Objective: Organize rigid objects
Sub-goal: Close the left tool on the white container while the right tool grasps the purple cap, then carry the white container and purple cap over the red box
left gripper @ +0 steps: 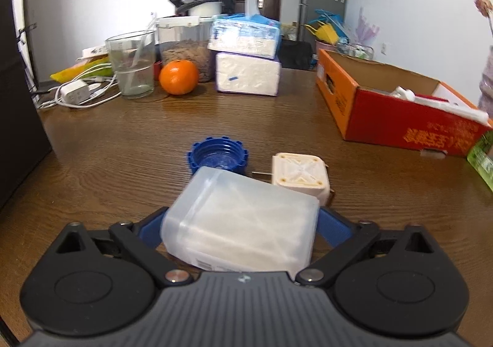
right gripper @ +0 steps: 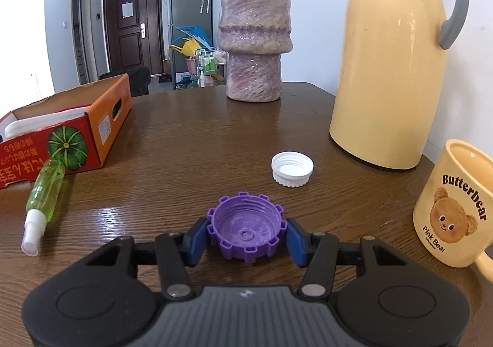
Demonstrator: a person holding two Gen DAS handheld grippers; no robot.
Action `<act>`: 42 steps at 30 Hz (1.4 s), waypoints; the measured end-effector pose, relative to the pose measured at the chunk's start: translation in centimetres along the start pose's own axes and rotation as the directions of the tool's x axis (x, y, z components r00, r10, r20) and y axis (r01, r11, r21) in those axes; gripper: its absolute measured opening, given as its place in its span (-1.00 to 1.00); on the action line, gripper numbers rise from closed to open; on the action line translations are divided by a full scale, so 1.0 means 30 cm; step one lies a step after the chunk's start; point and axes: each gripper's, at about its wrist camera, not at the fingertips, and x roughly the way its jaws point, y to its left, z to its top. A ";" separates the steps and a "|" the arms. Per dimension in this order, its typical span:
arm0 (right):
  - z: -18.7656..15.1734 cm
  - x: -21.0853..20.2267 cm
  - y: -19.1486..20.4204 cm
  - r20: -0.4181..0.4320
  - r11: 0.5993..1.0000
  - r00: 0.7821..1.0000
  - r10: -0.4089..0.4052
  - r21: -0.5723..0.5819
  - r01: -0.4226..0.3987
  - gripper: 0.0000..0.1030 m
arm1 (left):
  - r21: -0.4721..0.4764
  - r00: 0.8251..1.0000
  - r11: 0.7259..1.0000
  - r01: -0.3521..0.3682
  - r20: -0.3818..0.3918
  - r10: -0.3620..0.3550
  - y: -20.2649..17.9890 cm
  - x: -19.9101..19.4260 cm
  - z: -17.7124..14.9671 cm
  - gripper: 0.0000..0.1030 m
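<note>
In the left wrist view my left gripper [left gripper: 242,225] is shut on a translucent white plastic box [left gripper: 243,220], held just above the brown table [left gripper: 123,137]. Past it lie a blue notched cap [left gripper: 218,157] and a cream plug adapter [left gripper: 300,177]. In the right wrist view my right gripper [right gripper: 246,234] has its blue pads against both sides of a purple notched cap [right gripper: 246,231], open side up, at the table [right gripper: 185,137]. A white cap [right gripper: 292,169] lies beyond it. The orange-red cardboard box [left gripper: 391,113] stands at the right, and it also shows in the right wrist view [right gripper: 61,128].
A glass [left gripper: 132,63], an orange [left gripper: 178,76], tissue packs [left gripper: 246,70], a charger with cables [left gripper: 74,94] and a jar stand at the far left. A green spray bottle [right gripper: 43,196], a stone vase [right gripper: 254,39], a yellow thermos [right gripper: 391,63] and a bear mug [right gripper: 456,208] surround the right gripper.
</note>
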 end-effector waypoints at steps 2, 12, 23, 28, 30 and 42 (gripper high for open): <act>-0.001 -0.003 -0.002 0.002 1.000 1.000 -0.001 0.004 0.001 0.02 | 0.006 1.000 1.000 -0.003 0.004 0.003 -0.006 -0.003 -0.004 0.81; -0.019 -0.043 -0.001 0.037 1.000 0.999 -0.015 0.019 0.015 0.02 | -0.007 0.999 1.000 0.022 0.044 -0.022 -0.005 -0.048 -0.013 0.62; -0.047 -0.095 0.003 0.063 0.999 0.998 -0.028 0.032 0.026 0.02 | -0.023 0.995 0.999 0.035 0.099 -0.033 -0.038 -0.130 -0.039 0.61; -0.061 -0.123 0.008 0.087 0.999 0.996 -0.031 0.036 0.028 0.02 | -0.044 0.991 0.999 0.022 0.131 -0.016 -0.048 -0.171 -0.055 0.61; -0.068 -0.135 0.013 0.089 0.999 0.996 -0.023 0.034 0.020 0.02 | -0.054 0.989 0.999 0.008 0.150 0.000 -0.051 -0.192 -0.060 0.61; -0.125 -0.279 0.074 0.168 0.998 0.984 0.055 0.018 -0.059 0.02 | -0.063 0.986 0.998 0.021 0.169 -0.010 -0.105 -0.265 -0.093 0.61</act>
